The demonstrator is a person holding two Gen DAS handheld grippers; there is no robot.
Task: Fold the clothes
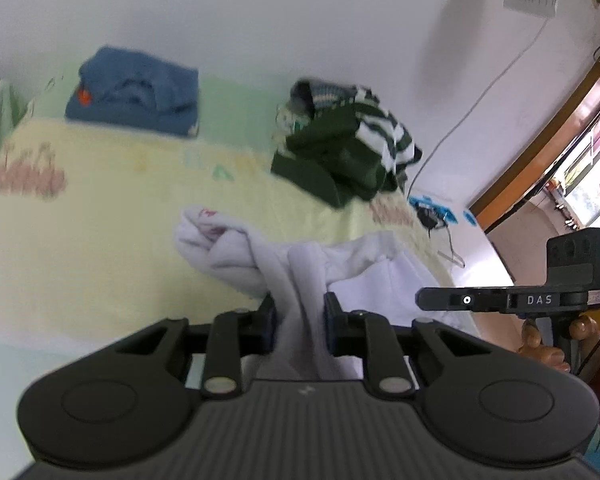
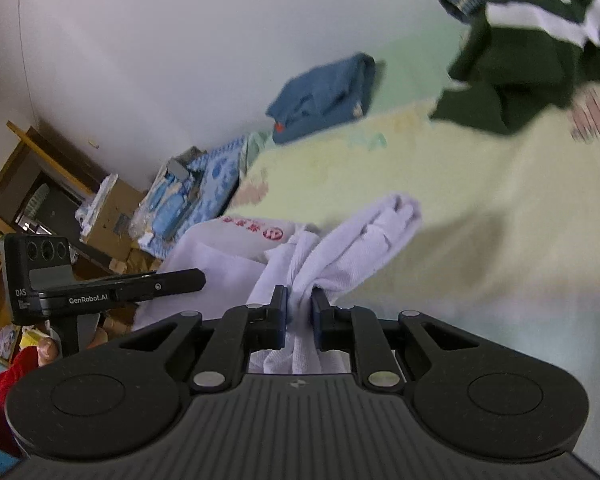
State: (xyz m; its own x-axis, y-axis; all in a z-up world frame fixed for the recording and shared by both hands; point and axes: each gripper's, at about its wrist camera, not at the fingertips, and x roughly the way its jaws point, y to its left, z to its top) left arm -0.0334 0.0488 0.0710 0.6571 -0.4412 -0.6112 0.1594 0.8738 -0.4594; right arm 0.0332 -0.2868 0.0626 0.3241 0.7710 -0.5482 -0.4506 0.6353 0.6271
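Both tools are clamped on a bunched white cotton garment [image 1: 300, 268]: the left gripper [image 1: 300, 320] and the right gripper [image 2: 300, 312] each pinch a fold, holding it over the near edge of the pale yellow bedspread [image 1: 100, 240]. This looks like mid-handling; next it likely needs spreading flat.

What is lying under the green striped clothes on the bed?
The green striped clothes lie on the yellow blanket, near the white wall. A grey patterned cloth shows at the pile's far edge. Whatever else lies beneath is covered.

Three garments: one white [image 1: 300, 264], one blue [image 1: 136, 88], perhaps one green-striped heap [image 1: 348, 148].
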